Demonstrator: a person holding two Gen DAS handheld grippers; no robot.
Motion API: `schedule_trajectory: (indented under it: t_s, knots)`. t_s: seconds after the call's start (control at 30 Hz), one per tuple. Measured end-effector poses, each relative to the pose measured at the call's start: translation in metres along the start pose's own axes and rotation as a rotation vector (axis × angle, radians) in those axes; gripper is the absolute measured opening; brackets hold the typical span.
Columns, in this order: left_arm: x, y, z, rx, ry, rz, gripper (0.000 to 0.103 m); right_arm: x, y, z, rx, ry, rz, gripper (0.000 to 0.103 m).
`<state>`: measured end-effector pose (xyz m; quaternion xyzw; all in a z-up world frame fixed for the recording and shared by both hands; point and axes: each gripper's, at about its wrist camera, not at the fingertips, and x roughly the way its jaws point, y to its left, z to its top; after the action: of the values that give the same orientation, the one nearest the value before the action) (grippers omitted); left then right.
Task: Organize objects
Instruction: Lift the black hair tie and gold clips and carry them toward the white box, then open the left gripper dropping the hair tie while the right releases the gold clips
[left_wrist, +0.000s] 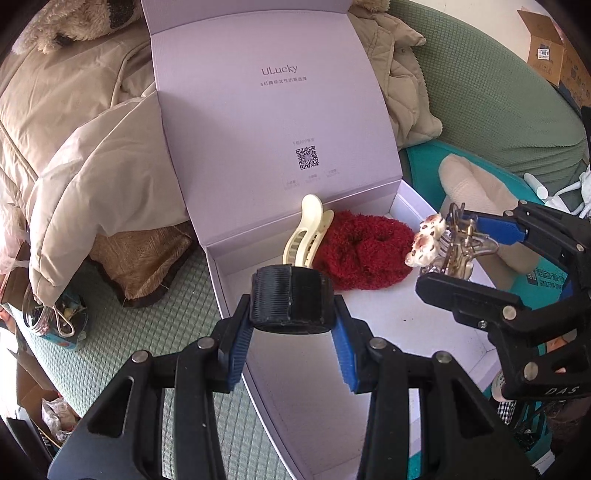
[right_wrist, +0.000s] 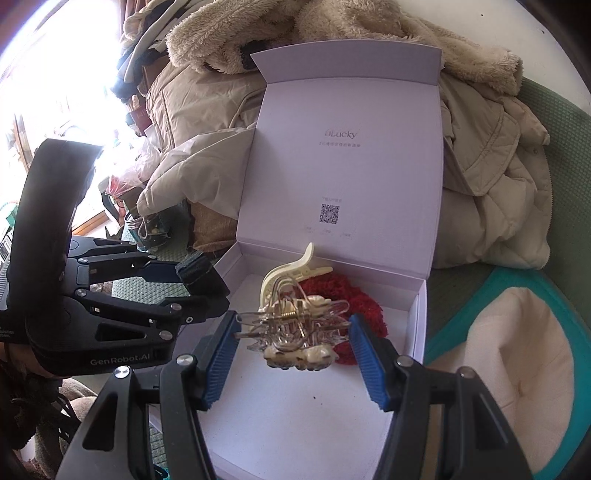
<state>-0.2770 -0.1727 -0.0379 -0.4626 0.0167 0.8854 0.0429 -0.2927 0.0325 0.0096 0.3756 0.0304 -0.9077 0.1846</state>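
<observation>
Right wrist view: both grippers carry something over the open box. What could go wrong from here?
1. The right gripper pinches the decorated hair claw only by its thin wire loops; it may slip or twist out early.
2. It hangs right above the red scrunchie and cream hair claw, so its prongs could snag there.
3. The left gripper, holding the black band, sits close by; the two could collide.

Both hand-held grippers are matte black plastic linkages with round silver pins at the pivots. The left hand-held gripper (left_wrist: 293, 330) has ribbed blue pads on its fingers (left_wrist: 238, 354) and "GenRobot.AI" printed in pale letters on its side. The right hand-held gripper (right_wrist: 293, 345) has the same blue pads (right_wrist: 369, 363), plus small "DAS" lettering.
</observation>
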Motion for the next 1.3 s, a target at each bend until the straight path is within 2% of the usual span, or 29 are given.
schedule_trajectory:
  t_s: [0.1,0.33,0.63,0.77,0.93,1.07,1.3]
  knots:
    - [0.008,0.002,0.007,0.008,-0.006,0.021,0.039,0.008,-0.007,0.007,0.000,0.004,-0.013,0.061]
    - [0.031,0.011,0.019,0.014,0.016,0.018,0.039,0.025,-0.022,0.019,0.009,0.020,-0.029,0.061]
    - [0.054,0.016,0.023,-0.004,0.019,0.002,0.039,0.050,-0.031,0.021,-0.003,0.064,-0.049,0.061]
    - [0.058,0.015,0.023,-0.010,0.004,-0.036,0.039,0.061,-0.031,0.019,-0.008,0.085,-0.075,0.061]
    - [0.059,0.013,0.019,0.010,-0.004,-0.033,0.039,0.077,-0.034,0.012,0.019,0.154,-0.073,0.062]
    - [0.063,0.014,0.013,-0.009,0.019,-0.066,0.039,0.081,-0.036,0.008,0.029,0.181,-0.075,0.062]
    - [0.063,0.017,0.007,-0.022,0.029,-0.071,0.039,0.092,-0.042,0.004,0.058,0.244,-0.102,0.062]
